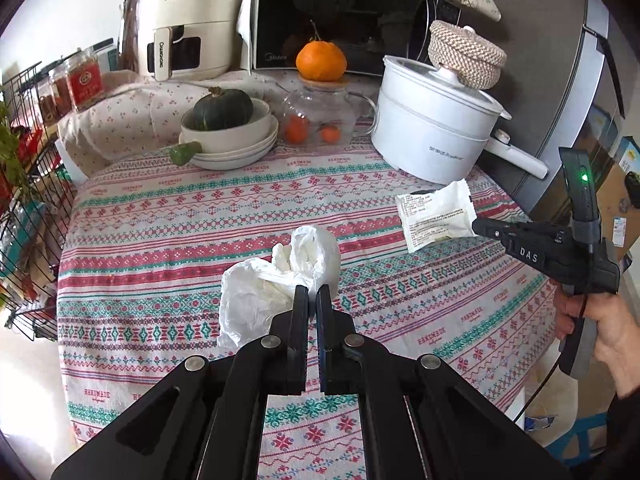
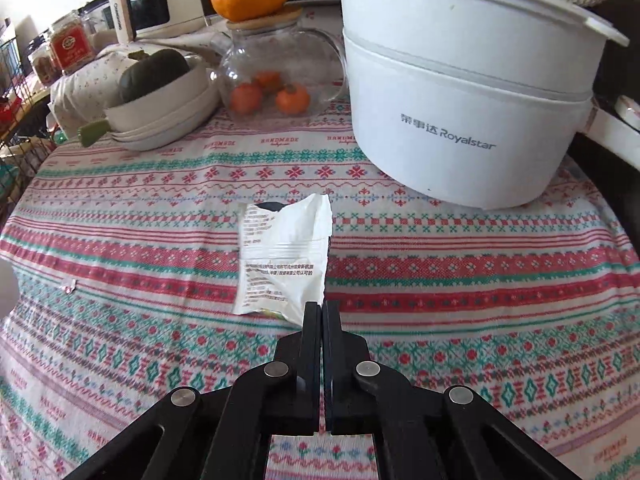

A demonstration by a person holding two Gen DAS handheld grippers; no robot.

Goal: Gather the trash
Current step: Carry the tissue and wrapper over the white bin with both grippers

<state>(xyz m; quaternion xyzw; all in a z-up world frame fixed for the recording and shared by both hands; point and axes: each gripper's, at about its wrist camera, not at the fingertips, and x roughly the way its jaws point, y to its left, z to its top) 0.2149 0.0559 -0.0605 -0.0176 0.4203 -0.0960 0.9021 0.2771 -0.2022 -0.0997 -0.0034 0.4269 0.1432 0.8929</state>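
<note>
A crumpled white tissue (image 1: 276, 280) sits on the patterned tablecloth (image 1: 160, 240) in the left wrist view. My left gripper (image 1: 313, 294) is shut on the tissue's near edge. A white snack wrapper (image 2: 282, 260) with printed text hangs from my right gripper (image 2: 322, 307), which is shut on its lower right corner. In the left wrist view the wrapper (image 1: 436, 214) is held above the cloth at the right gripper's (image 1: 476, 226) tip, right of the tissue.
A white Royalstar pot (image 2: 460, 92) stands at the back right. A glass teapot with oranges (image 1: 320, 116), stacked bowls with a green squash (image 1: 228, 128), a microwave (image 1: 340, 16) and a wire rack (image 1: 24, 200) ring the table.
</note>
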